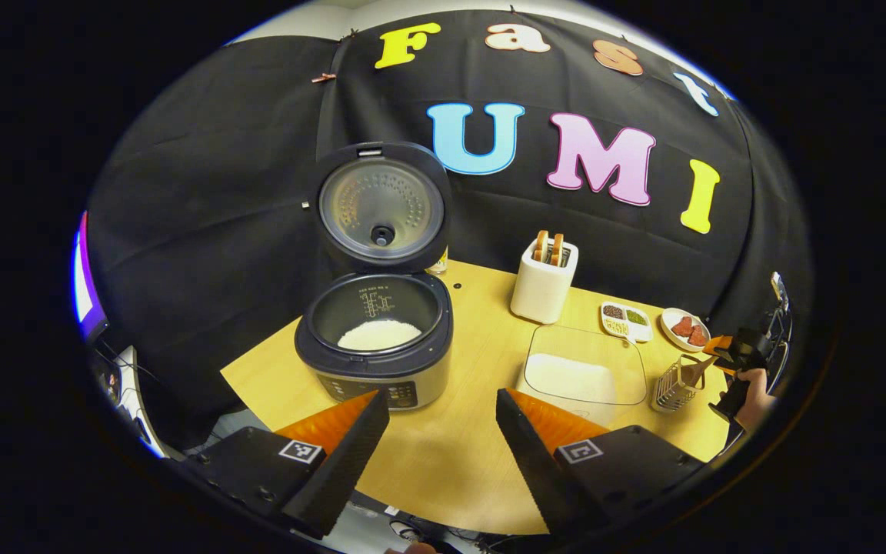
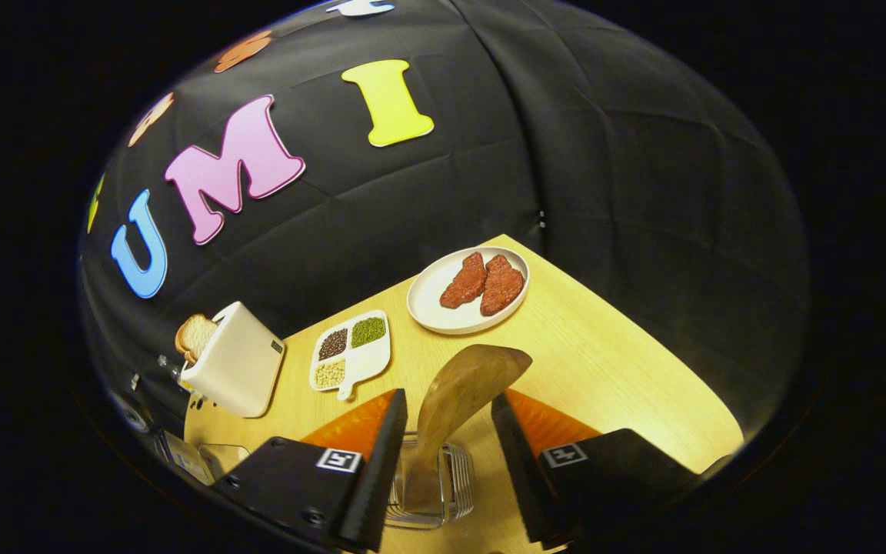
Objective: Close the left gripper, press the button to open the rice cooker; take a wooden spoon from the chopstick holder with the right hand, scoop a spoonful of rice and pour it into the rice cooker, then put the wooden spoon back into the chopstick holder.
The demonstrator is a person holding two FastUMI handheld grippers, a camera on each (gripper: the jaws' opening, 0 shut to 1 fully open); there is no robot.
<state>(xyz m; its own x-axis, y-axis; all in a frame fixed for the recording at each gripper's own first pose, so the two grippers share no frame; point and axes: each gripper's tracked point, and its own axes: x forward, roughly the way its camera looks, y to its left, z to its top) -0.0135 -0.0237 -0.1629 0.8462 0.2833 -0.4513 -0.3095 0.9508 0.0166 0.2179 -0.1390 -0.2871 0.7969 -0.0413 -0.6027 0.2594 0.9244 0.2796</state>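
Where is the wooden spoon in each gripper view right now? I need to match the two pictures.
Left gripper view: the wooden spoon stands in the chopstick holder at far right, beside the right gripper.
Right gripper view: bottom centre, its bowl rising between the open fingers above the holder.
Shared landmark: the white toaster, at left in the right gripper view.

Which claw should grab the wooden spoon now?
The right claw: its open fingers already sit on either side of the wooden spoon standing in the chopstick holder. The left claw hangs open by the rice cooker.
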